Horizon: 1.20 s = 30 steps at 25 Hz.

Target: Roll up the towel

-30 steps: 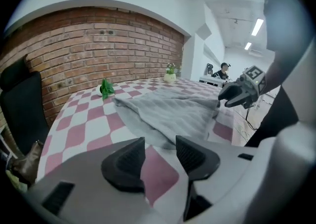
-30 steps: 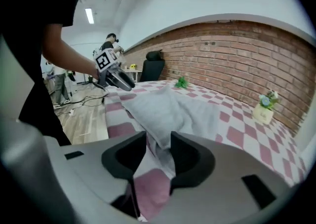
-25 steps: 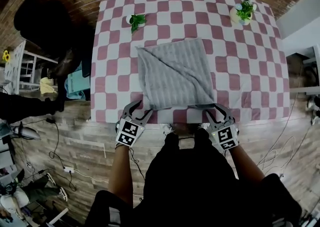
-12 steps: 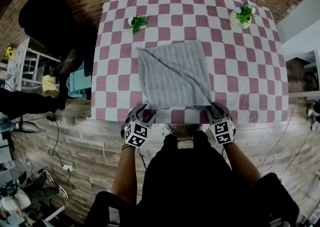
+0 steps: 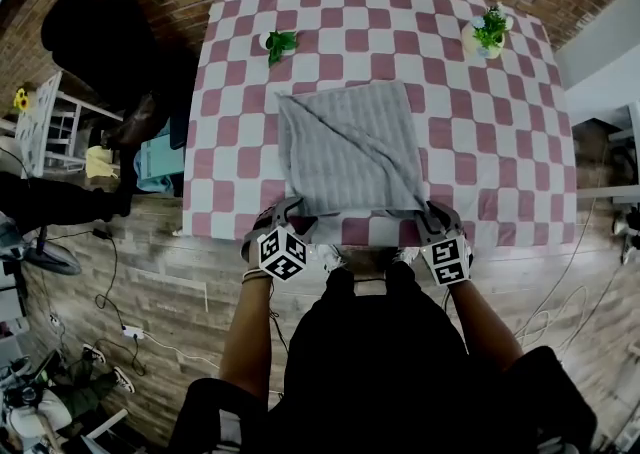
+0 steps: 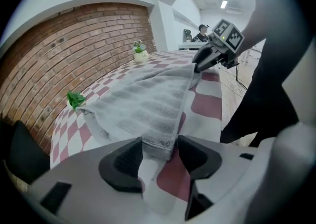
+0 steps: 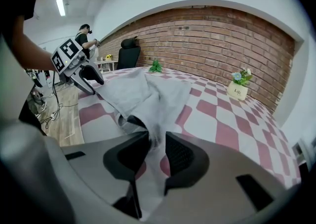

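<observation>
At the table's (image 5: pixel 500 157) near edge, both tongs have dropped onto the towel's (image 5: pixel 348 147) near corners. The right gripper (image 7: pixel 157 150) has just been closing and now pinches cloth, while the left gripper (image 6: pixel 159 150) straddles its corner, jaws apart, so rolling looks close.

The person wore a black short-sleeved top (image 5: pixel 380 362), while the left tongs (image 6: pixel 159 151) and right tongs (image 7: pixel 157 151) had pale grey bodies, black ridged pads (image 6: pixel 126 161) and cubes (image 5: pixel 283 253) with black-and-white square markers.

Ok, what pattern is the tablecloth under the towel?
The tablecloth is a pink-and-white check; the head view shows it best.
</observation>
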### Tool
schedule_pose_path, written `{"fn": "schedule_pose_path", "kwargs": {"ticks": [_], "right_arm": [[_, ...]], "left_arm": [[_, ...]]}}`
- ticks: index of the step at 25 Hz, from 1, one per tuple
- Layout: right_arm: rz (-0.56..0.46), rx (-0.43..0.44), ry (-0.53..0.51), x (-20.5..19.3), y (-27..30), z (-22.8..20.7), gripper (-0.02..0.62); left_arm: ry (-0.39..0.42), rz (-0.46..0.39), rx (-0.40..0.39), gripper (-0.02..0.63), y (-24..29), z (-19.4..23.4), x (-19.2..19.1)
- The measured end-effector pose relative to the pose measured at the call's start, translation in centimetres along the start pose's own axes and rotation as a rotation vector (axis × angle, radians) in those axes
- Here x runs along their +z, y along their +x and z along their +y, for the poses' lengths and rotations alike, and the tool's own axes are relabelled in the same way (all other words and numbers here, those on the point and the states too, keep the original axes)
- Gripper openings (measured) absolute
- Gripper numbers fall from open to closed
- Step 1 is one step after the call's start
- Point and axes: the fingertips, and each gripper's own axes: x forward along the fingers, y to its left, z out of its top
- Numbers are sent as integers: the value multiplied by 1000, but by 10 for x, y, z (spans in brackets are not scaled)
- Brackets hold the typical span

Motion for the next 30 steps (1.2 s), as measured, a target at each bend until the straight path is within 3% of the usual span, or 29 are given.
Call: {"fn": "schedule_pose_path", "kwargs": {"ticks": [3,7,11,14,21,26,29,30], "right_arm": [[2,16,4,-1,0,0,92],[18,58,1,-5,1,6,48],[8,66,-2,-2,-3,6,16],[2,66,-16,0,-4,4,12],[4,66,-14,0,-3,3,11],[12,66,-14,-2,-4,3,12],[11,59,-15,-3,-3,1,12],[8,57,-15,-3,-3,0,12]], "left_arm": [[48,18,-67,195,3,0,4],[72,16,-140,36,3,2,14],[81,11,-147,8,-7,15,25],[129,-2,-109,5,-15,36,43],[287,-83,17,5,1,94,119],[237,-104,97,13,41,127,154],[188,-68,84,181,55,128,145],[165,-78,83,210,51,126,142]]}}
